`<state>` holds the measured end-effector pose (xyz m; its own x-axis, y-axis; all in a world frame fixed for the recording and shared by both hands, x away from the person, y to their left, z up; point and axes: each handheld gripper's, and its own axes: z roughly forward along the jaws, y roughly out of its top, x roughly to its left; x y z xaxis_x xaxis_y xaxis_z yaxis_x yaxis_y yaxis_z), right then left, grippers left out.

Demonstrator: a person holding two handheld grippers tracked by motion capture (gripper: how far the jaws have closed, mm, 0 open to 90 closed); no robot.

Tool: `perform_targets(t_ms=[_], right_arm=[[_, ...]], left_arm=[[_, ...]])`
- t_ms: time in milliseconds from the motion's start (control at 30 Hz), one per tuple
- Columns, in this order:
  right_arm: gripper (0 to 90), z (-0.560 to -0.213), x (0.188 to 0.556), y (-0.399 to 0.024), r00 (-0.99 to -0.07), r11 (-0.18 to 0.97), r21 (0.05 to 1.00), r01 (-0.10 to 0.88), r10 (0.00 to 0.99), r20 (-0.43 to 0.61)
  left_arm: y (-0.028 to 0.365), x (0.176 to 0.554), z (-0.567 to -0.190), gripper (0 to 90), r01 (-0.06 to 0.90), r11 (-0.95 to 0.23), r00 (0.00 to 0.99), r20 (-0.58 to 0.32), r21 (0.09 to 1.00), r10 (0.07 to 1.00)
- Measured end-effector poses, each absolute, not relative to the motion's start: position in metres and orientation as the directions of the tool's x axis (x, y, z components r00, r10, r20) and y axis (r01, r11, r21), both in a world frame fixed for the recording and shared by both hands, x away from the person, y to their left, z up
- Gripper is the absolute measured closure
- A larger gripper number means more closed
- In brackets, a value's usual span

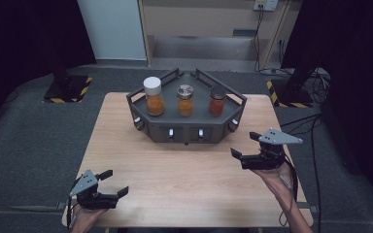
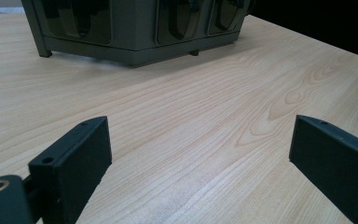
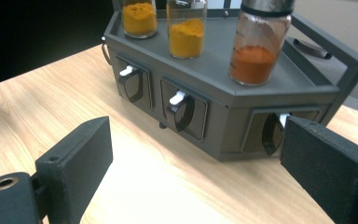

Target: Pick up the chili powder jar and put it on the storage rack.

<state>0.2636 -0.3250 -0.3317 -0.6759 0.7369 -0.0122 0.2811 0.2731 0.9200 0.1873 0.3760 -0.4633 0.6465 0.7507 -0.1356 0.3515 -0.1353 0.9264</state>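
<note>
Right gripper (image 1: 243, 147) fingers spread near rack (image 1: 189, 133); left gripper (image 1: 115, 183) fingers spread.

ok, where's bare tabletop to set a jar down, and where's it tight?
Free: the wide strip of table between the rack front and the near edge, bordered by the left tongs and right tongs. Also the table corners left and right of the rack. Crowded: the rack top, where the white-capped jar, the middle jar and the red-spice jar stand in a row.
</note>
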Motion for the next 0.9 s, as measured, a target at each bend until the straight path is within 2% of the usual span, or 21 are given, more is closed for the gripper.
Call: perform_targets(t_ms=[900], right_arm=[[8.9, -0.395, 0.224, -0.362, -0.613, 0.226, 0.911, 0.344, 0.789, 0.036]], left_arm=[[0.375, 0.188, -0.463, 4.6, 0.350, -0.139, 0.651, -0.134, 0.926, 0.747]])
